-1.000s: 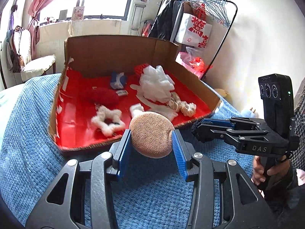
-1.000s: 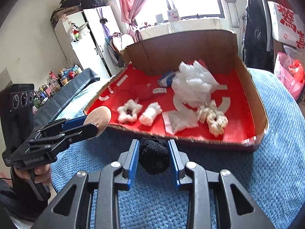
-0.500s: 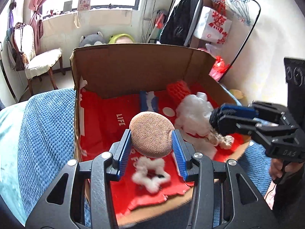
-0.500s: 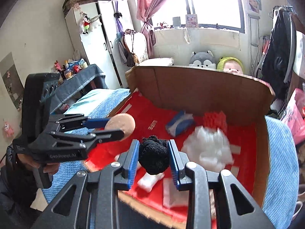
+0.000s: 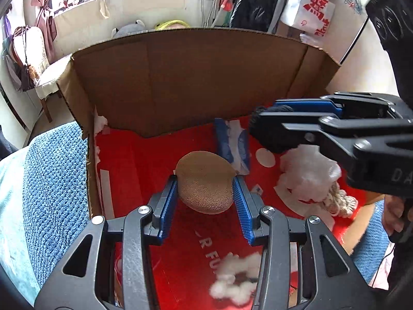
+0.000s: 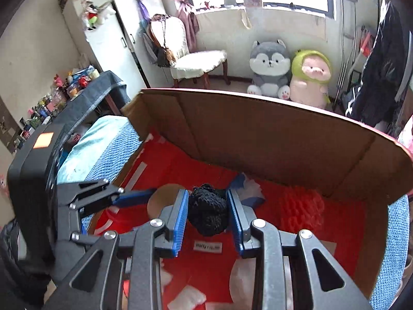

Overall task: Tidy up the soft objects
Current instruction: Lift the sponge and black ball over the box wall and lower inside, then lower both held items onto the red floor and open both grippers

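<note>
Two handheld grippers hover over a red-lined cardboard box (image 5: 196,77), likely carrying their loads in to drop. Left gripper (image 5: 205,196) clamps a tan round sponge (image 5: 205,183); right gripper (image 6: 208,213) pinches a black yarn pompom (image 6: 207,213). Other soft items lie below.

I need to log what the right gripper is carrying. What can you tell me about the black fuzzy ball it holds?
The black fuzzy ball is a rounded clump of dark, curly, yarn-like pile with a small tuft on top. It is clamped between the blue ribbed pads of the right gripper, which press its two sides. It hangs in the air above the red floor of the cardboard box, touching nothing else. The left wrist view shows it beside the white fluffy puff.
</note>
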A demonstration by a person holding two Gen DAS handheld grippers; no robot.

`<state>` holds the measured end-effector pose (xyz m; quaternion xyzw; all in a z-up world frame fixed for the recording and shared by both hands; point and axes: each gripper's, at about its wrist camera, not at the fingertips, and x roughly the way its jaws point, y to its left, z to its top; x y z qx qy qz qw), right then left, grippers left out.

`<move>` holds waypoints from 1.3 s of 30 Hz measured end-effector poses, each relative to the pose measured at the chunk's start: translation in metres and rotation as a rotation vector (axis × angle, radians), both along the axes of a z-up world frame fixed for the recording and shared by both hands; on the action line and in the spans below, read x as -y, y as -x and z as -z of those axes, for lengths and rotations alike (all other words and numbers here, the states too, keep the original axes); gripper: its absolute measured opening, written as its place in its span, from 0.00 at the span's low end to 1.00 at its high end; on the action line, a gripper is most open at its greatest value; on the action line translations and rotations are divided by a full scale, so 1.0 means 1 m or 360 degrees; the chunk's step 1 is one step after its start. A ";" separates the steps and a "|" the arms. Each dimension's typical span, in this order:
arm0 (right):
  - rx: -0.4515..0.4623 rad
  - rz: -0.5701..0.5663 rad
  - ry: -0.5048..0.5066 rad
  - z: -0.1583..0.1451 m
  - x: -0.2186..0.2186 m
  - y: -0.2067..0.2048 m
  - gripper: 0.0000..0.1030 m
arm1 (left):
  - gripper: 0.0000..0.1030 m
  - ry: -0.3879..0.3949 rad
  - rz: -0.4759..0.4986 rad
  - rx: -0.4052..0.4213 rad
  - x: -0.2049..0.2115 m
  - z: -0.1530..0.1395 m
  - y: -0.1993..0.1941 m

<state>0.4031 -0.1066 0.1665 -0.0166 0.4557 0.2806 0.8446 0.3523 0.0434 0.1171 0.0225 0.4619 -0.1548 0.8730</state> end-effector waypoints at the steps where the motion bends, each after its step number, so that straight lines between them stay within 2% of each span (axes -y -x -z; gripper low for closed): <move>1: -0.0021 0.0012 0.0005 0.003 -0.002 -0.007 0.32 | 0.40 -0.0008 -0.0008 -0.0012 0.000 0.003 -0.004; 8: -0.0129 0.0064 0.0042 0.022 -0.010 -0.033 0.32 | 0.40 -0.0015 -0.0053 -0.0069 0.003 0.014 -0.021; 16: -0.0229 0.0053 0.0243 0.038 -0.006 -0.039 0.33 | 0.40 -0.0033 -0.0047 -0.0105 0.005 0.019 -0.036; 24: -0.0317 0.0033 0.0309 0.045 0.004 -0.038 0.33 | 0.40 -0.0041 -0.0042 -0.0134 0.014 0.024 -0.049; 39: -0.0378 -0.0038 0.0450 0.051 0.001 -0.025 0.33 | 0.42 -0.0048 -0.0056 -0.0210 0.019 0.040 -0.066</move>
